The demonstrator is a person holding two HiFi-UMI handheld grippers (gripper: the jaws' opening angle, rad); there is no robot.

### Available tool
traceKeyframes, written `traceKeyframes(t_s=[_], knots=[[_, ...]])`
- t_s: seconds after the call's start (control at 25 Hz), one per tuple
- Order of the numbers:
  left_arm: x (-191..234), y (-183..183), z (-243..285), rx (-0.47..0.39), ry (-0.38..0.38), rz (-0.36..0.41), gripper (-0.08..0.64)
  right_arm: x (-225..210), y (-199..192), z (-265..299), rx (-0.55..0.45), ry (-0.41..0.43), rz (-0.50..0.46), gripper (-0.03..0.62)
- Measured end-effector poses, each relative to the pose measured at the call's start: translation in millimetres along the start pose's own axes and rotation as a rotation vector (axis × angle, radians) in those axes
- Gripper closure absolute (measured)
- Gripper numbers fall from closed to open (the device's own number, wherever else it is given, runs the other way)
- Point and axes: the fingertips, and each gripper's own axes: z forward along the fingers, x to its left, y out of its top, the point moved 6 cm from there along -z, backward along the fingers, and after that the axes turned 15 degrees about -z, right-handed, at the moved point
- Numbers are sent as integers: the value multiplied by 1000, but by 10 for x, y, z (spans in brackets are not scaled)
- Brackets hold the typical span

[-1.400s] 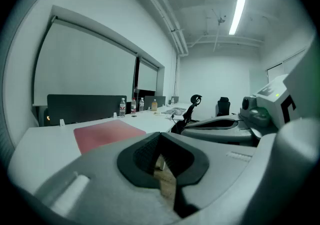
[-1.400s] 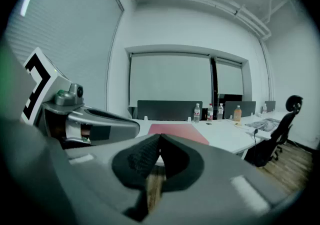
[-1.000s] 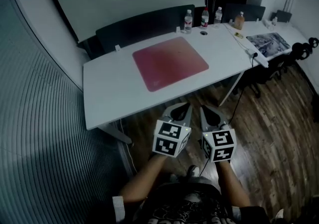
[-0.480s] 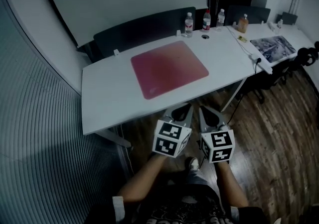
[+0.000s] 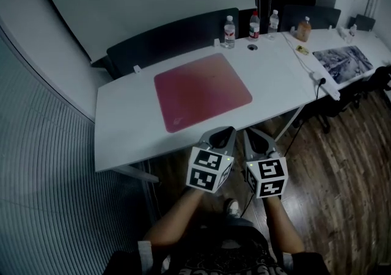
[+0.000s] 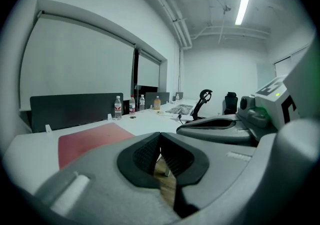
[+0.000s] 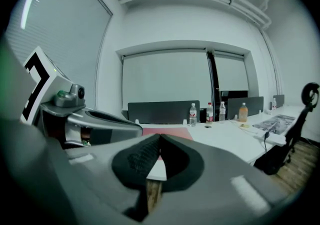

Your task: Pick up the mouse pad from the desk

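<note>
Short of the front edge of the white desk (image 5: 125, 124), over the wooden floor (image 5: 342, 164), the left claw (image 5: 222, 135) and the right claw (image 5: 255, 138) hang side by side. Each has its jaws pressed together with nothing between them. The pink-red rectangular mouse pad (image 5: 201, 90) lies flat on the desk, ahead of both claws and a little to their left, so the left claw is the nearer one. Its longer side runs along the desk, slightly skewed, with the near left corner closest to the front edge. Bare desk lies on both sides of the pad, and the clear plastic bottles (image 5: 229, 30) stand well apart at the far edge. By my reading, a claw must open and cross the front edge before it can pinch a pad edge, and so thin and flat a pad offers little to grip.
</note>
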Motion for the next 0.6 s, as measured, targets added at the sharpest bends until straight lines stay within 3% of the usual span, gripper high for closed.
traceKeyframes(t_s=[0.6], knots=[[-112,133,643,14,92,14,554,-646,-163,279,-13,87,10,591]])
